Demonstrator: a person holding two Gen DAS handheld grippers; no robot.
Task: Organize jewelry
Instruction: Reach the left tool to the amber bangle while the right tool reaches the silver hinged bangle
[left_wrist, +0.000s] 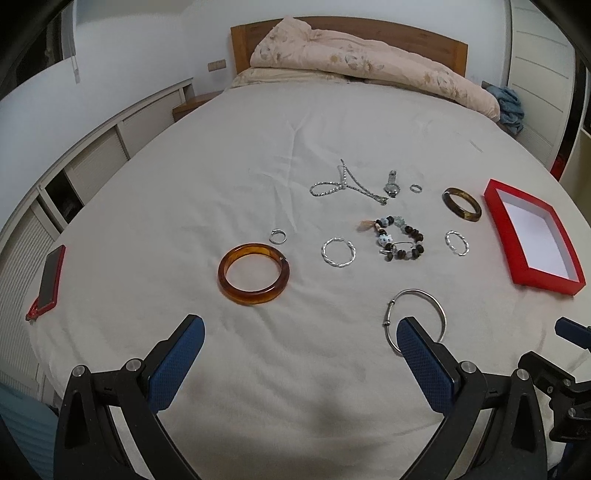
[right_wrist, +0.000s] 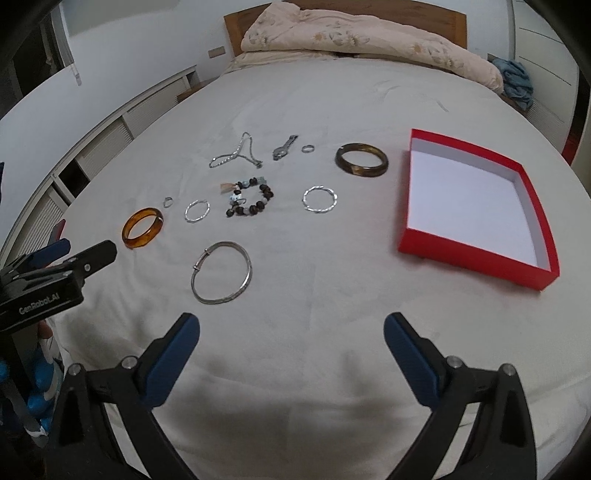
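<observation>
We held the left gripper (left_wrist: 300, 334) low and level, jaws spread wide, gripping nothing; the right gripper (right_wrist: 291, 330) sat alongside it, likewise splayed wide and unloaded

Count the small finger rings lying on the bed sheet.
2. One small ring sits just beyond the amber bangle; the other ring lies between the watch and the dark brown bangle. None looks hidden.

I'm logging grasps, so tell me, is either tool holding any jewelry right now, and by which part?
Nothing is held. The left tool and right tool are both open above the sheet; the silver bangle lies loose.
</observation>
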